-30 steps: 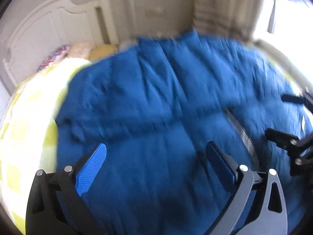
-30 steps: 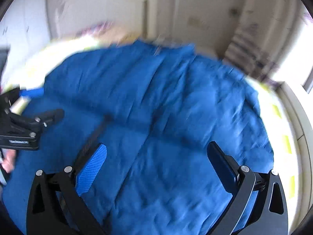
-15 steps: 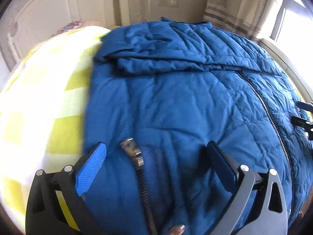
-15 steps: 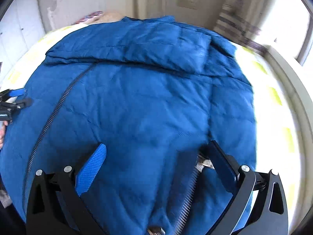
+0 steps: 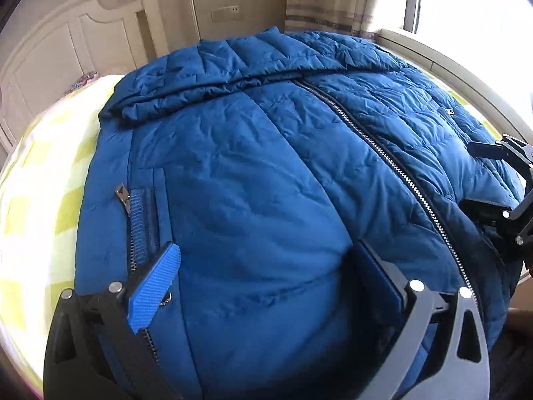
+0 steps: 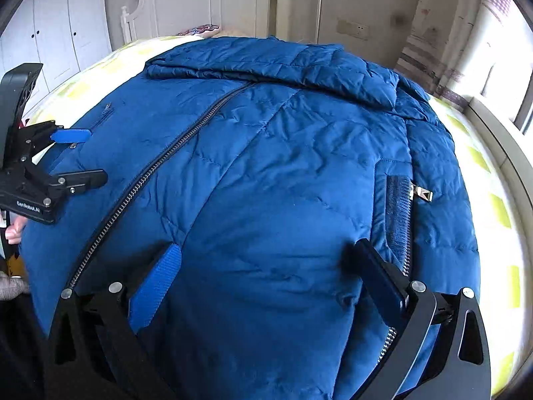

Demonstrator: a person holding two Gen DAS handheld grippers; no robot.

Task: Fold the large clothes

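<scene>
Both wrist cameras sit low and close over the blue jacket (image 5: pixel 266 183), facing the headboard (image 6: pixel 200 0); each view catches the opposite gripper and the shared central zipper (image 6: pixel 160 163).

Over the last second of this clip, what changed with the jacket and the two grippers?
Both grippers came down toward the near hem of the blue jacket: the left gripper and right gripper now straddle puffy fabric that bulges between their open fingers. Neither has closed on anything yet. The blur of a second ago has settled. The jacket stays spread zipper-up on the yellow checked bedspread, hood folded at the far end.
</scene>
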